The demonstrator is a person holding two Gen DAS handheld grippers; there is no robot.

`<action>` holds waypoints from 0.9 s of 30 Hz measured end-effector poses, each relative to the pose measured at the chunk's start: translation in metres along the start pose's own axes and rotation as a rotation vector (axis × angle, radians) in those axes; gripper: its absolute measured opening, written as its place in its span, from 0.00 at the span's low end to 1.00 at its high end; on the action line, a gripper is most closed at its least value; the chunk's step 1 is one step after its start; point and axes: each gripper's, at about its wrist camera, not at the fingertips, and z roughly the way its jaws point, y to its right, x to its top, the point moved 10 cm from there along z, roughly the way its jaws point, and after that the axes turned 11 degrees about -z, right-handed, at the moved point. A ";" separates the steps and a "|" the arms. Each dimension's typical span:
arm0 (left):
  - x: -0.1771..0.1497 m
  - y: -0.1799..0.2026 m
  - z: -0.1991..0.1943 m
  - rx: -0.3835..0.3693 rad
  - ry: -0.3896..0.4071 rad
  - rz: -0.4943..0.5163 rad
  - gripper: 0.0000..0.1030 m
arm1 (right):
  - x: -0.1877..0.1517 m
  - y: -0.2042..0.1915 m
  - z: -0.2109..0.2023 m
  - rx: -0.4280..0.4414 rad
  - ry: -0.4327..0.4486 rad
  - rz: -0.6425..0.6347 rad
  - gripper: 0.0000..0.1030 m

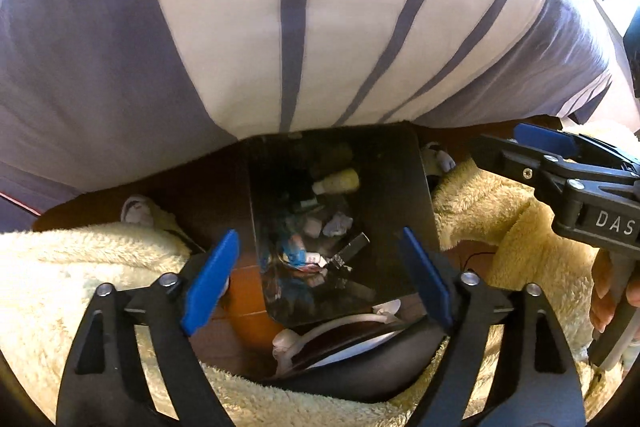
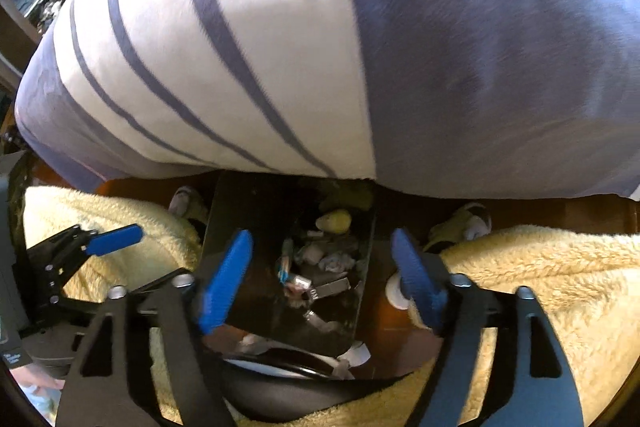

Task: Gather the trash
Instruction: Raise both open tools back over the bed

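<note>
A dark trash bin (image 1: pixel 400 195) stands on the wooden floor between my legs, holding crumpled paper (image 1: pixel 338 225), a blue wrapper (image 1: pixel 294 253) and a pale yellow bottle (image 1: pixel 340 183). My left gripper (image 1: pixel 320 279) is open and empty above the bin's near rim. My right gripper (image 1: pixel 532 143) shows at the right edge of the left wrist view. In the right wrist view the bin (image 2: pixel 240 211) lies straight below, with the crumpled paper (image 2: pixel 336 261) and bottle (image 2: pixel 336 221) inside. My right gripper (image 2: pixel 324 281) is open and empty above it. The left gripper (image 2: pixel 112 239) shows at the left.
A purple and white striped bed cover (image 1: pixel 280 27) bulges over the far side of the bin. My legs in cream fleece (image 1: pixel 60 267) flank the bin, with slippered feet (image 1: pixel 138 209) on the floor. A dark strap with white trim (image 1: pixel 352 339) lies near the bin's front.
</note>
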 end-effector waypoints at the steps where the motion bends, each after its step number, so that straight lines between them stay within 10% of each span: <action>1: 0.001 0.000 -0.002 0.001 0.006 0.000 0.82 | 0.001 0.001 -0.002 -0.002 0.006 0.002 0.87; 27: 0.120 0.008 -0.152 0.002 0.391 0.028 0.90 | 0.115 0.030 -0.142 -0.108 0.354 -0.056 0.93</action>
